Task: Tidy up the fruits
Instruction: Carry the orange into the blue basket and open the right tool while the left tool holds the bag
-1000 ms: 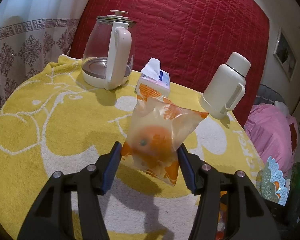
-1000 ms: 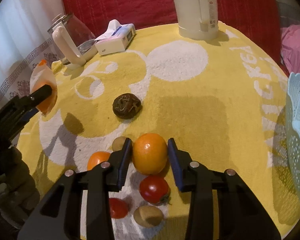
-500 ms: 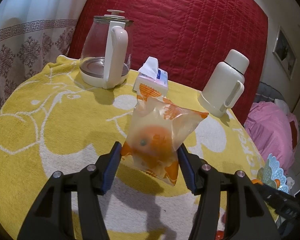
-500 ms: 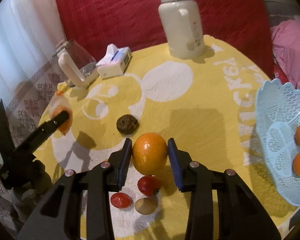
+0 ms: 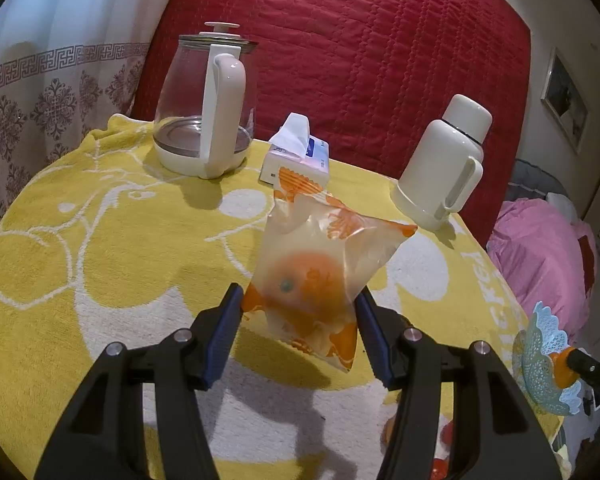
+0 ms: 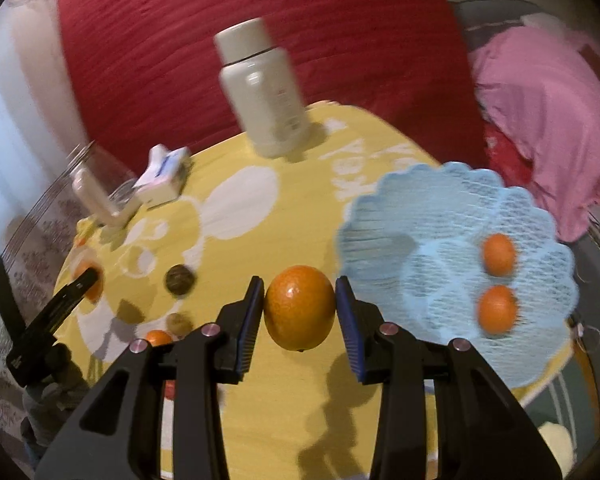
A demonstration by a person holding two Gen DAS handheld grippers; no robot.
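Slippage is risked: the orange [image 6: 299, 307] is clamped in the right hand-held gripper [image 6: 300, 312], the bagged orange [image 5: 306, 280] in the left hand-held gripper [image 5: 298, 320], above the worktop [image 6: 292, 408].

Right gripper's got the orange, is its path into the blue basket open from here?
Probably yes. The right gripper holds the orange above the cloth, beside the blue basket. Nothing stands between them, and the two small oranges lie toward the basket's far side, leaving the near part free.

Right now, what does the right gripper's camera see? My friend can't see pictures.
The right gripper holds an orange above a yellow tablecloth. Beside it, a blue lace basket holds two small oranges. A white thermos stands behind.
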